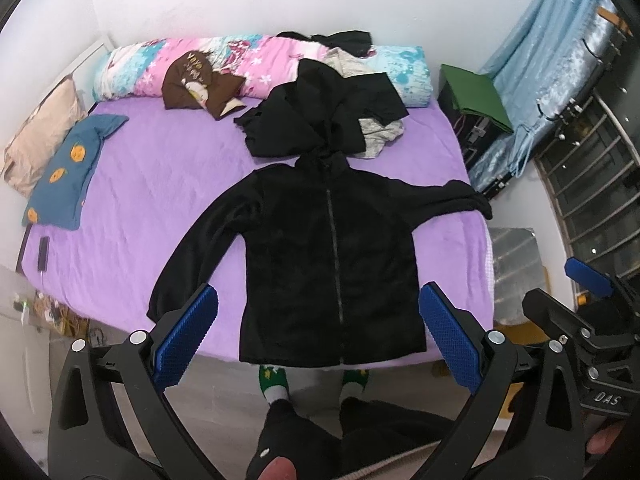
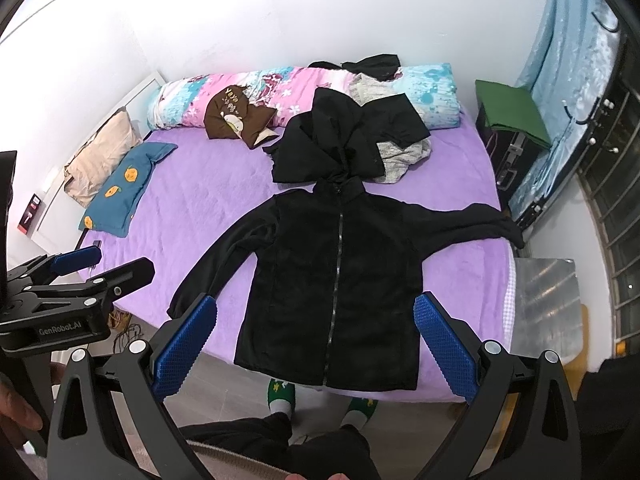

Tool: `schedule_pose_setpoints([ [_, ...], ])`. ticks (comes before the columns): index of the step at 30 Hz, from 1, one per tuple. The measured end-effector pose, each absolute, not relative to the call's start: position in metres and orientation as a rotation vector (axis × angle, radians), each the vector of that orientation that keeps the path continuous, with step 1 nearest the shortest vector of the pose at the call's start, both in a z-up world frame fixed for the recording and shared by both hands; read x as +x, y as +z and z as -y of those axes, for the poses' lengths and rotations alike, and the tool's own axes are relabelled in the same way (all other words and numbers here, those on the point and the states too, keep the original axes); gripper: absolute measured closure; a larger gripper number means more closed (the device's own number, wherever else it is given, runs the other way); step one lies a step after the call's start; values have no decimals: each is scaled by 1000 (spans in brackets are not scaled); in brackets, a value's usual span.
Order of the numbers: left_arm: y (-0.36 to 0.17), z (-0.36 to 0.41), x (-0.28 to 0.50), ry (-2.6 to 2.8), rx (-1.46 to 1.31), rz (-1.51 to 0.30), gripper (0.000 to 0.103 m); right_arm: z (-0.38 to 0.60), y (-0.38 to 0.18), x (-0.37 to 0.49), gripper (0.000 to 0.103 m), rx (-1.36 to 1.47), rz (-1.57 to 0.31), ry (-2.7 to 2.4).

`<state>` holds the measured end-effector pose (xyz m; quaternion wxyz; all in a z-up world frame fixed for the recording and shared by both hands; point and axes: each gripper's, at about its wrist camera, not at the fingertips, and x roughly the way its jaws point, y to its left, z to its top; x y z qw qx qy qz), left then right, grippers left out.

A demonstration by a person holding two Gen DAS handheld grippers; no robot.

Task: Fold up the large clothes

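Observation:
A black zip-up jacket point(image 1: 332, 256) point(image 2: 336, 276) lies flat, front up, on the purple bed point(image 1: 140, 208) point(image 2: 208, 204), hem at the near edge. Its left sleeve runs down toward the near left; its right sleeve point(image 1: 452, 196) point(image 2: 476, 220) stretches to the bed's right edge. My left gripper point(image 1: 318, 334) hovers open above the hem, blue pads point(image 1: 188, 332) wide apart, holding nothing. My right gripper point(image 2: 316, 340) is likewise open and empty over the hem. Each gripper shows at the other view's side: the right gripper point(image 1: 576, 304) at the right, the left gripper point(image 2: 88, 276) at the left.
A heap of black and grey clothes point(image 1: 336, 120) point(image 2: 352, 140) lies behind the collar. A rolled floral quilt point(image 1: 224, 64), a brown garment point(image 1: 196, 84), a blue pillow point(image 1: 68, 176) and a beige pillow point(image 1: 40, 132) line the bed's far and left sides. A person's feet in green slippers point(image 1: 276, 380) stand below the hem.

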<state>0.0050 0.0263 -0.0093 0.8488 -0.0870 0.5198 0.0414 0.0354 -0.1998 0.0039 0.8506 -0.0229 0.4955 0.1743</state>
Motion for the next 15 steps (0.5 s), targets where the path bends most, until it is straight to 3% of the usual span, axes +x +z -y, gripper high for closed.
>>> schedule_pose_setpoints([
  [10,-31,-38,5,214,-315,-1119,6,174,3,58,6,-154,-1017,517],
  [15,-60,-80,0,340,-453,-1134,6,141,-6,73,6,-236,-1017,614],
])
